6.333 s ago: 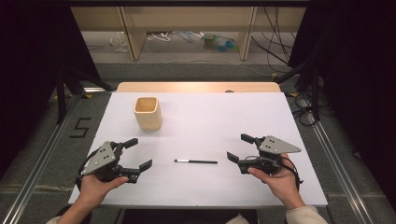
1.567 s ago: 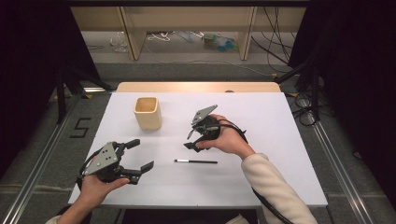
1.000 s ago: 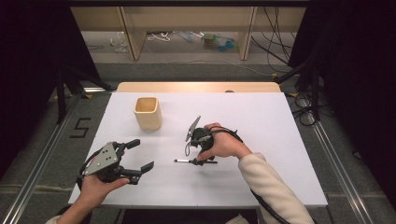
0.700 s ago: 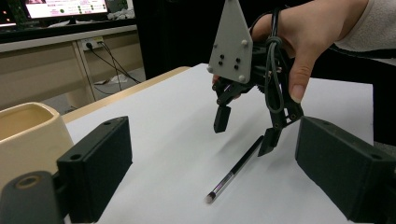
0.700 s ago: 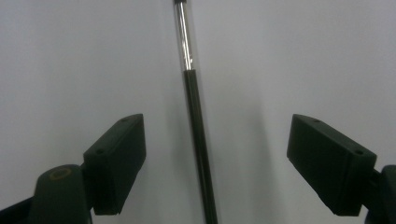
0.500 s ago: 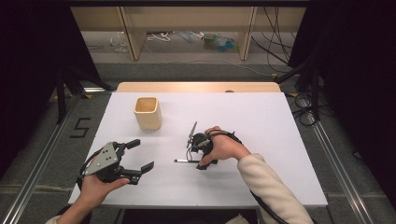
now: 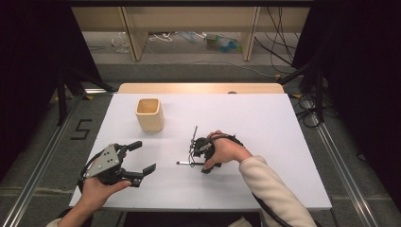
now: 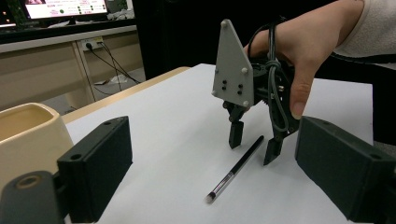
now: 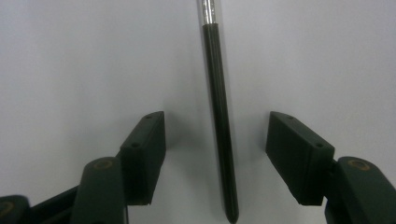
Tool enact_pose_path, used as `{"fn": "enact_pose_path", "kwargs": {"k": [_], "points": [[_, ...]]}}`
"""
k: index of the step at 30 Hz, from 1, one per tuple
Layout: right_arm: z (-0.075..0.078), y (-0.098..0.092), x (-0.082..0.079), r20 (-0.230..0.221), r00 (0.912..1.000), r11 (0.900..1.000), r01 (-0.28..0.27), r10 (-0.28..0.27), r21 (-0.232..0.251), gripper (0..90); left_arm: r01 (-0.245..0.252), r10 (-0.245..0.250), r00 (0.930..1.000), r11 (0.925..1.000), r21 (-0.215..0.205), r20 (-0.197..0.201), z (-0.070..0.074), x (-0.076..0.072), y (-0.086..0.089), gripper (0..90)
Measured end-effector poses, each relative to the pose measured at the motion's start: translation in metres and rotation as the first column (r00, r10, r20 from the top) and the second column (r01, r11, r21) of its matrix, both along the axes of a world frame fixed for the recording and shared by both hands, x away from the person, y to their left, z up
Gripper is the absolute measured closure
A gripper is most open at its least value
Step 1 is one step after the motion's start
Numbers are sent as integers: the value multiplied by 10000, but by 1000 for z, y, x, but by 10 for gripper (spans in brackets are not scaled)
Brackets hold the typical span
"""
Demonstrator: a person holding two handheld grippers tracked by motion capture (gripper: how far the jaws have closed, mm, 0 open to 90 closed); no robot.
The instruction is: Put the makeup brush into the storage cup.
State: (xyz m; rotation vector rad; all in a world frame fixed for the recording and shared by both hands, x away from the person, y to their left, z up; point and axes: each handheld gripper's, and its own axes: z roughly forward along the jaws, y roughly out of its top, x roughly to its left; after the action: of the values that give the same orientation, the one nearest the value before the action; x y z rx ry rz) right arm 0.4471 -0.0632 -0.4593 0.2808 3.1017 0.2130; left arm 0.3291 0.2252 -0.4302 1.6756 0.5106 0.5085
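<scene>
- Right tongs (image 7: 195, 161) point down, jaws spread either side of pen (image 9: 219, 121), not touching it.
- Pen lies flat mid-surface (image 7: 265, 118), nearer front edge.
- Left tongs (image 7: 137, 158) open, empty, front-left corner.
- Cup (image 7: 150, 114) toward back-left.

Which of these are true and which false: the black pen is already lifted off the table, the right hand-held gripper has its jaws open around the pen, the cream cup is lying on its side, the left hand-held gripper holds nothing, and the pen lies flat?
1. The black pen is lifted off the table. False: it lies on the white table.
2. The right hand-held gripper has its jaws open on either side of the pen. True.
3. The cream cup lies on its side. False: it stands upright, with its opening facing up.
4. The left hand-held gripper holds nothing. True: its jaws are open and empty.
5. The pen lies flat. True.
</scene>
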Motion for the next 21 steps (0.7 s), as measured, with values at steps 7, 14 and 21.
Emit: {"fn": "enact_pose_path", "kwargs": {"k": [7, 14, 21], "points": [[0, 1, 3, 179, 9994, 9995, -284, 286, -136, 437, 4, -4, 10000, 10000, 25, 34, 0, 0, 0, 108], [1, 6, -1, 124, 9988, 9978, -465, 472, -477, 526, -6, 6, 10000, 10000, 23, 37, 0, 0, 0, 110], [2, 9, -2, 107, 9964, 9947, -832, 840, -605, 655, -39, 39, 10000, 10000, -48, 2, 0, 0, 0, 110]]}}
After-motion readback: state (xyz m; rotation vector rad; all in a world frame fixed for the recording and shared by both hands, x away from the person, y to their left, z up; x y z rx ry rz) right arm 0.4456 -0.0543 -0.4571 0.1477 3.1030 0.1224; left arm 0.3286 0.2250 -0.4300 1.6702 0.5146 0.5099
